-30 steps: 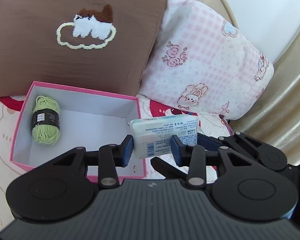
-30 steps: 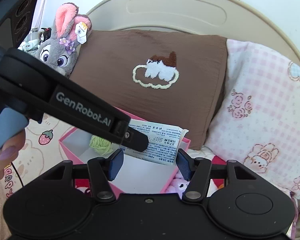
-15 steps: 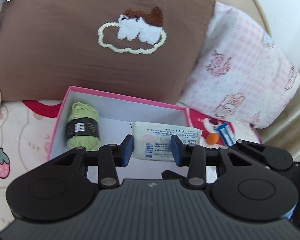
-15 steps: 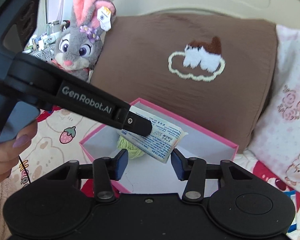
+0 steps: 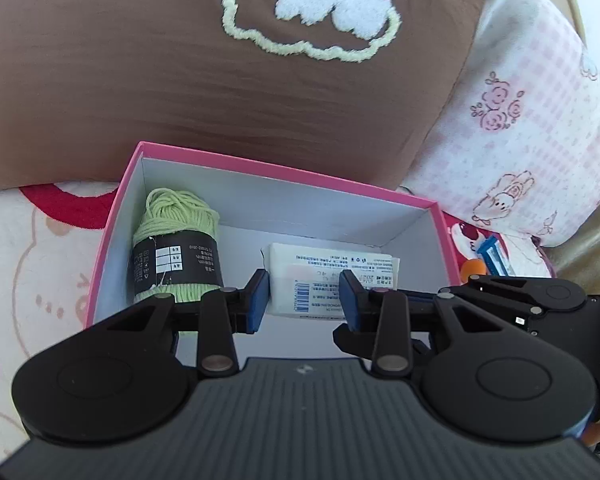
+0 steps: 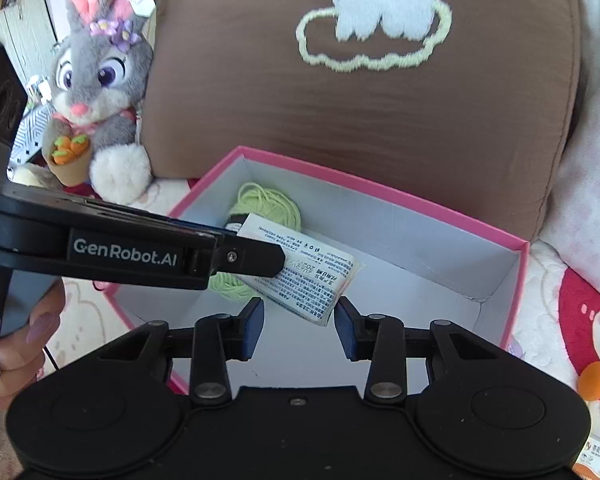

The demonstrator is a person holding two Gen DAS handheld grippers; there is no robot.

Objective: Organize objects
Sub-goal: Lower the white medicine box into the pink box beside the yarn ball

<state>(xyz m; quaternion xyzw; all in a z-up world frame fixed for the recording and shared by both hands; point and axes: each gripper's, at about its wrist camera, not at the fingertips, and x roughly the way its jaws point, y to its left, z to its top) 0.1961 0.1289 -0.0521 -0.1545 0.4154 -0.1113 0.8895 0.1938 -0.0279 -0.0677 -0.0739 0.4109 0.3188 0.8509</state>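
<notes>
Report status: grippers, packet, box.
Left gripper shut on white packet, inside pink box beside green yarn. Right gripper closing, fingers empty. Nothing in the way.

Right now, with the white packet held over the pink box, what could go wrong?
1. The left gripper holds the white packet only by one end, so it may tilt and land on the green yarn.
2. The right gripper, its jaws closing with nothing between them, is close below the packet and could knock it.
3. Either gripper could hit the pink box wall.
</notes>
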